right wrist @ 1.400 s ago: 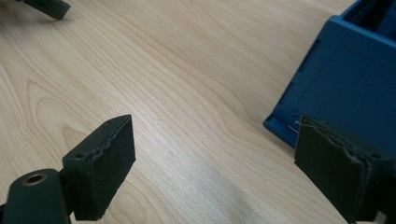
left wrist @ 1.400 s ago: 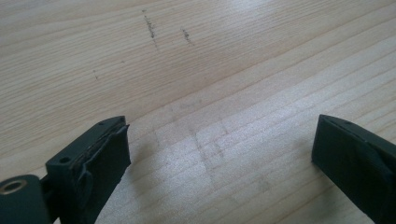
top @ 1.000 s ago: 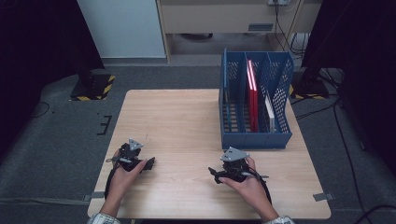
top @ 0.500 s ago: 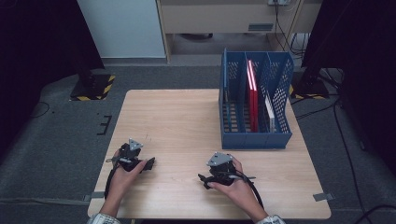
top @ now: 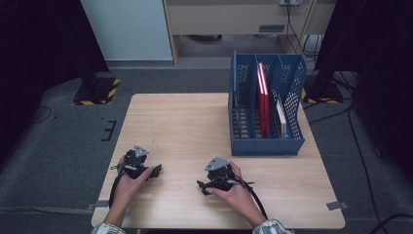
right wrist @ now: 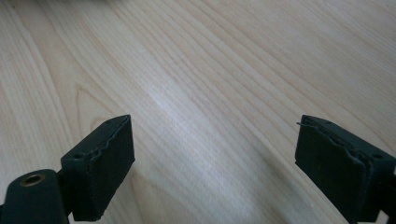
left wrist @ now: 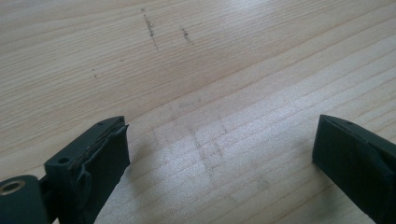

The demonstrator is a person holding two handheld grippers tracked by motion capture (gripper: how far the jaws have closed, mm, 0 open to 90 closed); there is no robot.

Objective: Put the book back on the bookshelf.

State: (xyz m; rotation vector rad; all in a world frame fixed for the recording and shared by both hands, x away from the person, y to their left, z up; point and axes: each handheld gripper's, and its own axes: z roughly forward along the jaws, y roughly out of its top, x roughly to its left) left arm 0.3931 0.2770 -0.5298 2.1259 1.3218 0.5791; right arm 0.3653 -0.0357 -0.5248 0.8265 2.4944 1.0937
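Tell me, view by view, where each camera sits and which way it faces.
High view: above the person's side, looking forward and down on the wooden table and blue file rack; both forearms, left tongs and right tongs show.
Left gripper view: rides the left tongs, facing bare tabletop between open jaws.
Right gripper view: rides the right tongs, facing tabletop, jaws open.
Shared: both gripper views show wood grain with nothing between the jaws.

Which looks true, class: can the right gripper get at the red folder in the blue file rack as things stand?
Probably yes: the right gripper is open and empty, bare table lies between, and the red folder stands upright in the open-topped blue file rack.
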